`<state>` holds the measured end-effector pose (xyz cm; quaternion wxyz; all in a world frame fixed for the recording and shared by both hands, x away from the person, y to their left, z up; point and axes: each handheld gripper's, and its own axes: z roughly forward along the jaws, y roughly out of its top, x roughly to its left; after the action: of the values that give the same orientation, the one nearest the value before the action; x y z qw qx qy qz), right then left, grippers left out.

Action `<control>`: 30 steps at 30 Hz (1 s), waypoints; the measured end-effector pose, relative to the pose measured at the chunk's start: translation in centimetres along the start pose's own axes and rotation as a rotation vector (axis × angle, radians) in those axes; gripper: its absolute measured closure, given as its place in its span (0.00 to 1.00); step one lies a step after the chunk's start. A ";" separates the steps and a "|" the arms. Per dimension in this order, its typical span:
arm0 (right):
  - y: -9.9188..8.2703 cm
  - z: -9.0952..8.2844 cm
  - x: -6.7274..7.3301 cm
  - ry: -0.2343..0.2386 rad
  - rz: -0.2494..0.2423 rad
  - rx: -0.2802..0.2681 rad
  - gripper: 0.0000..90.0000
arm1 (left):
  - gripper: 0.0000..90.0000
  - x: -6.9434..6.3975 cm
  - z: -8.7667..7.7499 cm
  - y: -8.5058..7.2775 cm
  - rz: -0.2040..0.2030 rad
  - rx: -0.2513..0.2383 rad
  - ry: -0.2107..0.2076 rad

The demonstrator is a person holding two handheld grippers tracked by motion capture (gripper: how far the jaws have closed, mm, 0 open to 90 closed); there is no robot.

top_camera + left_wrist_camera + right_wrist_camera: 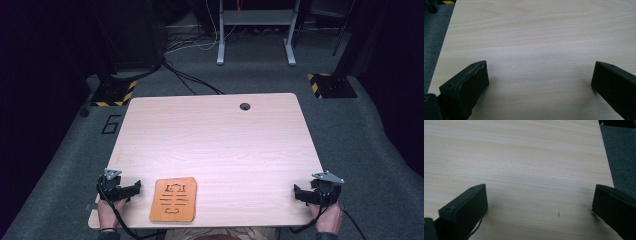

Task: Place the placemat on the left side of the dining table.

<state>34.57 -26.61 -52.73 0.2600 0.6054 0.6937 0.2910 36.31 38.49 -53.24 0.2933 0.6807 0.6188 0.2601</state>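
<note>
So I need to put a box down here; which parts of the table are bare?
Nearly all of the table is free: the whole stretch from the cable hole down to the near edge, and between the brown mat and right gripper. Only the near-left corner is tight, where left gripper sits beside the mat.

Pale wood tabletop (pixel 220 145) in a dim, dark-walled room.
Round cable hole (pixel 245 106) near the far edge; grey carpet (pixel 365 145) all around, with black cables (pixel 187 77) trailing across it. Beyond, the white legs of a metal-framed desk (pixel 255 35). Two floor plates with yellow-and-black hazard stripes (pixel 114 93) (pixel 331 85) flanking the far corners, each under a dark upright. Light falling brightest on the wood, the room's edges lost in shadow.
</note>
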 end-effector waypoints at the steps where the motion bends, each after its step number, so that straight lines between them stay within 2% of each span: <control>1: 0.0 -0.2 0.2 0.029 0.005 -0.015 0.00 | 0.01 0.0 0.0 0.0 -0.001 0.001 0.002; 12: 1.1 -0.9 2.7 0.130 -0.021 -0.040 0.00 | 0.01 -0.1 0.1 0.1 -0.006 0.003 0.008; 15: 2.0 -0.8 4.0 0.167 -0.039 -0.049 0.00 | 0.01 -0.1 0.1 0.1 -0.009 0.003 0.010; 21: 3.2 -0.5 6.4 0.216 -0.084 -0.058 0.00 | 0.01 -0.1 0.1 0.1 -0.008 0.004 0.008; 27: 3.9 -0.2 8.0 0.252 -0.109 -0.058 0.00 | 0.01 -0.1 0.1 0.1 -0.008 0.004 0.008; 30: 4.4 -0.1 9.3 0.279 -0.139 -0.056 0.00 | 0.01 -0.1 0.1 0.1 -0.008 0.005 0.009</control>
<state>36.30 -16.93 -49.61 0.1973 0.5019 0.7551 0.3728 36.43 38.36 -53.20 0.2899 0.6777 0.6236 0.2604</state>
